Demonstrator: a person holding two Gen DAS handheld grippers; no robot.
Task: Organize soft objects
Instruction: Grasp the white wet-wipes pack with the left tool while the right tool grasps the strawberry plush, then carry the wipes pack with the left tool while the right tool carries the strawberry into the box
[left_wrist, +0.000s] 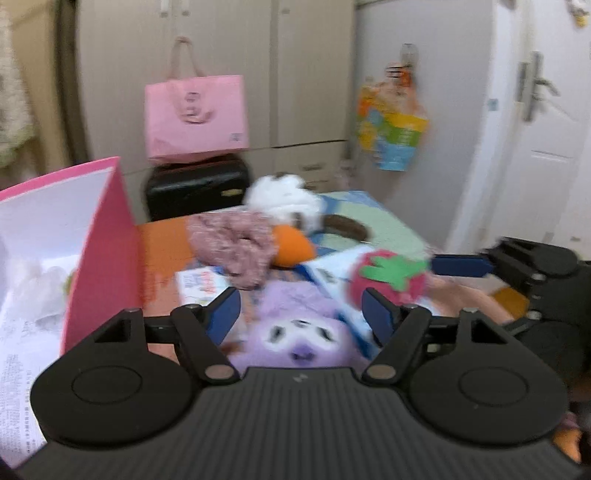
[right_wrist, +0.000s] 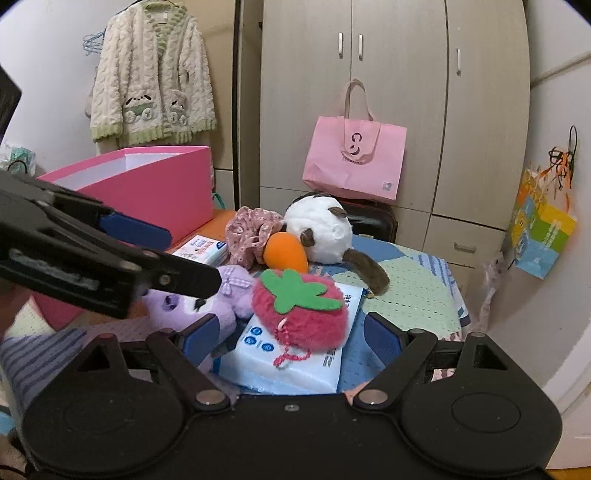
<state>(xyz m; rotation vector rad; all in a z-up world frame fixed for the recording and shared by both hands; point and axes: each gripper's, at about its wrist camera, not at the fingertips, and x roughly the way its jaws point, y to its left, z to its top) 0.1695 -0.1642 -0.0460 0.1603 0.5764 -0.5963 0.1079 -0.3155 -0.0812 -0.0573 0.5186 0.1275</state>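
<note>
A purple plush (left_wrist: 299, 328) (right_wrist: 207, 299) lies on the table between the fingers of my open left gripper (left_wrist: 301, 314), which is seen from the side in the right wrist view (right_wrist: 155, 243). A red strawberry plush (left_wrist: 388, 275) (right_wrist: 301, 310) rests on a blue tissue pack (right_wrist: 291, 362). My right gripper (right_wrist: 291, 338) is open, its fingers either side of the pack and strawberry; it shows at the right edge of the left wrist view (left_wrist: 461, 264). A white duck plush with an orange beak (right_wrist: 317, 232) (left_wrist: 284, 203) and a pink floral scrunchie (right_wrist: 251, 232) (left_wrist: 232, 243) lie behind.
An open pink box (right_wrist: 147, 192) (left_wrist: 99, 251) stands at the left of the table. A second small tissue pack (right_wrist: 203, 249) lies by it. A pink tote bag (right_wrist: 354, 162) on a black case, cupboards and a door stand behind the quilted table cover (right_wrist: 406, 295).
</note>
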